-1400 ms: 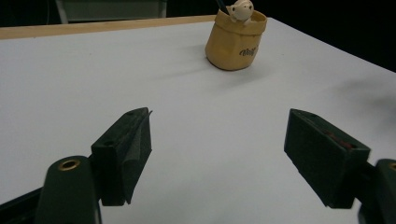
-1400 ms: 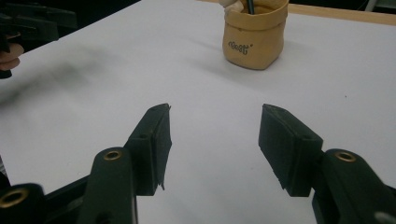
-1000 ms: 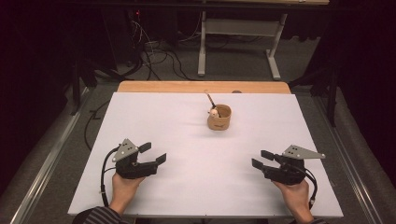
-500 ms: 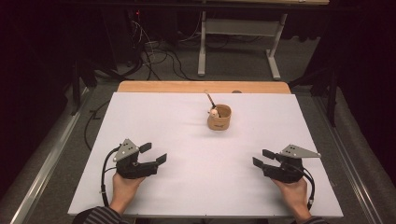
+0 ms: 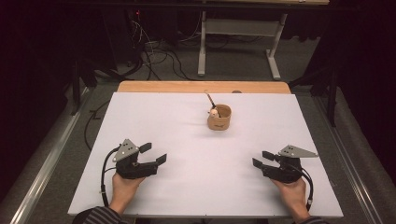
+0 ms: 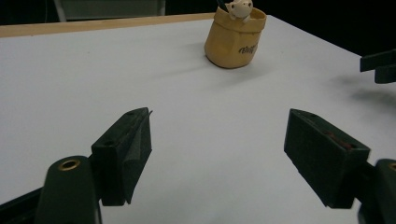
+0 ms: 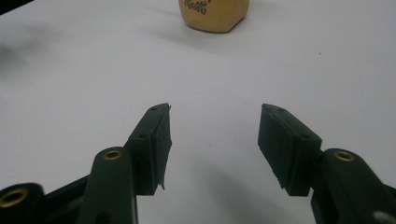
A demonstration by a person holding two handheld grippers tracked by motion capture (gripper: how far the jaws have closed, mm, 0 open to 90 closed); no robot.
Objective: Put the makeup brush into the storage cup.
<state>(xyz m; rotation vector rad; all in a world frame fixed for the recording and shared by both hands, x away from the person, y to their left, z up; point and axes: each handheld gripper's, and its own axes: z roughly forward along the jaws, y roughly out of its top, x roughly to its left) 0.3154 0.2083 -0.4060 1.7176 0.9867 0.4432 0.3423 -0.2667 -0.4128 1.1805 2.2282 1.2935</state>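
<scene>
Two sets of tongs resting low over the white table (image 5: 187,135), one in each hand, near the front edge and well apart from each other. Left tongs (image 5: 156,154) lying at the left side, jaws spread wide and gripping nothing, bare white surface showing between them in the left gripper view (image 6: 217,154). Right tongs (image 5: 261,158) sitting at the right side, jaws likewise parted and empty, nothing but table between them in the right gripper view (image 7: 215,140). Both pointing inward and toward the far half of the table.

Standing upright past the middle of the table, slightly right of centre, well apart from both tongs: a small tan cup (image 5: 219,118), dark lettering on its side. Leaning out of its top, a thin dark stick (image 5: 209,98) and a small pale figure (image 6: 239,8) peeking over the rim. Cup appearing at the top of the left gripper view (image 6: 234,39) and at the top edge of the right gripper view (image 7: 214,14). Bare wooden strip (image 5: 201,87) showing along the far edge of the table.
</scene>
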